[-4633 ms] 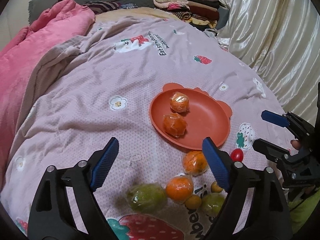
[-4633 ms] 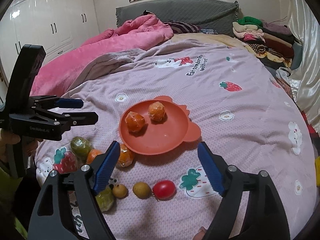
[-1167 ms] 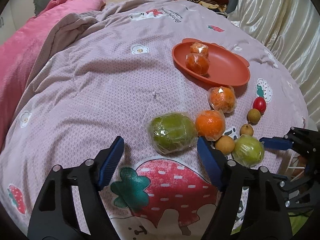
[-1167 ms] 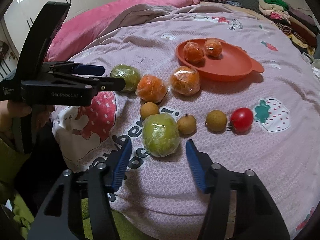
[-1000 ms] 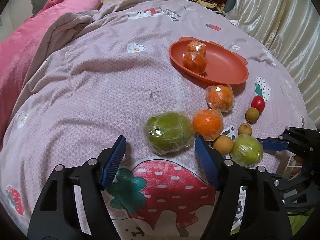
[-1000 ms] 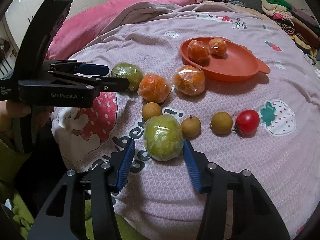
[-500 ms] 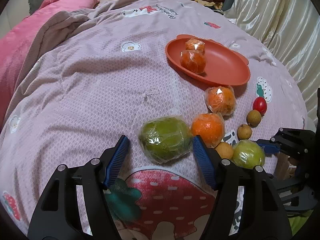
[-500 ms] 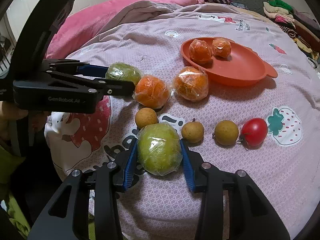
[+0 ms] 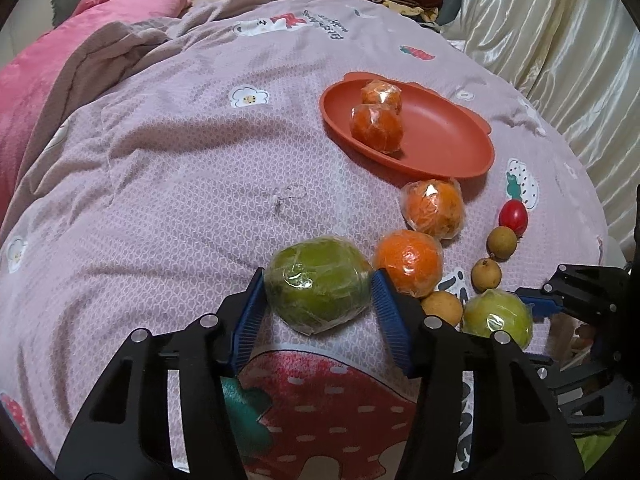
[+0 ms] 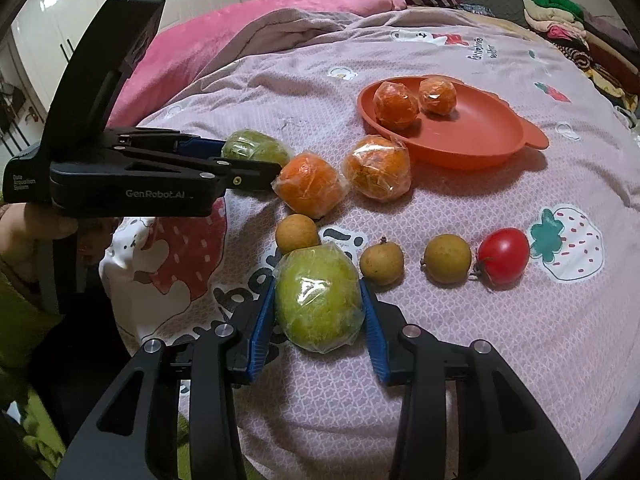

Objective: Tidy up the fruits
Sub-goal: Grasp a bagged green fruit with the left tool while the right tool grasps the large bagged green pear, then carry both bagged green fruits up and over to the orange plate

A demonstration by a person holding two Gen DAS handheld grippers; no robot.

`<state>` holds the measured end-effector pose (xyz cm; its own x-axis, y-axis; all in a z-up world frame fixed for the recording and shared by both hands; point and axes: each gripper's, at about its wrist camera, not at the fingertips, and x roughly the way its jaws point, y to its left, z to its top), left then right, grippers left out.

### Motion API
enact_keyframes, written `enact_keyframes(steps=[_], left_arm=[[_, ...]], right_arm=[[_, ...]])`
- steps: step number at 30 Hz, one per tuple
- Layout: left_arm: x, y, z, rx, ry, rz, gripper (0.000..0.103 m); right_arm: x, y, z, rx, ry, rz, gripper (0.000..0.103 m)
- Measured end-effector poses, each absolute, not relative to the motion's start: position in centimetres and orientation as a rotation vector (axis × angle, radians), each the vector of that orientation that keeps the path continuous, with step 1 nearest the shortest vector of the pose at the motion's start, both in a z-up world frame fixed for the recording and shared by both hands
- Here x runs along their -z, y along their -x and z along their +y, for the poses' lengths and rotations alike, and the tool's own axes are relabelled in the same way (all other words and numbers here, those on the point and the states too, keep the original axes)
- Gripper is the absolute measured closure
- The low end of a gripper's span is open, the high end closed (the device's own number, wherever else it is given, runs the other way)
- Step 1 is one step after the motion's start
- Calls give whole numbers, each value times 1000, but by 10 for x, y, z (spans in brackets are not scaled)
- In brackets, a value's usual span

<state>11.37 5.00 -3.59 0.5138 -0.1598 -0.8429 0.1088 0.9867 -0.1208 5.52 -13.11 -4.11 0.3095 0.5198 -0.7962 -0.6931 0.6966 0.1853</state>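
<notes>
Left wrist view: the left hand-held gripper (image 9: 318,300) is closing around a dark green wrapped fruit (image 9: 318,282) on the bed (image 9: 160,160), its blue pads at the fruit's sides. The slick film could let the fruit slip, or the near pad nudge the neighbouring orange (image 9: 408,262).

Right wrist view: the right hand-held gripper (image 10: 319,312) clamps a lighter green wrapped fruit (image 10: 318,302), centred between its pads. Lifting may bump the small brown fruit (image 10: 298,234) touching it. The orange plate (image 10: 480,132) lies beyond.

bed with pink printed cover (image 9: 168,184), orange plate (image 9: 452,136), 2 green wrapped fruits (image 10: 318,300), loose oranges (image 10: 310,188), tomato (image 10: 503,255)
</notes>
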Motion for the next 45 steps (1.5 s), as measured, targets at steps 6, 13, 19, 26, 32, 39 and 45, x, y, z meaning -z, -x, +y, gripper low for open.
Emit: enact_keyframes(steps=[6, 13, 19, 26, 32, 39, 45], left_arm=[[27, -108, 52, 163, 61, 1003, 59], [15, -105, 49, 171, 39, 975, 59], [2, -100, 44, 186, 37, 943, 59], [-8, -98, 37, 212, 37, 922, 60], [-10, -101, 34, 223, 40, 921, 63], [-17, -111, 25, 239, 43, 914, 63], [-18, -132, 18, 254, 51, 930, 63]], right_arm=[[34, -55, -140, -808, 185, 951, 64], [18, -60, -154, -795, 135, 915, 64], [13, -69, -168, -758, 109, 905, 64], [3, -80, -179, -729, 95, 871, 64], [1, -91, -185, -713, 89, 861, 64], [1, -107, -185, -710, 90, 855, 64], [-5, -127, -182, -714, 78, 832, 64]])
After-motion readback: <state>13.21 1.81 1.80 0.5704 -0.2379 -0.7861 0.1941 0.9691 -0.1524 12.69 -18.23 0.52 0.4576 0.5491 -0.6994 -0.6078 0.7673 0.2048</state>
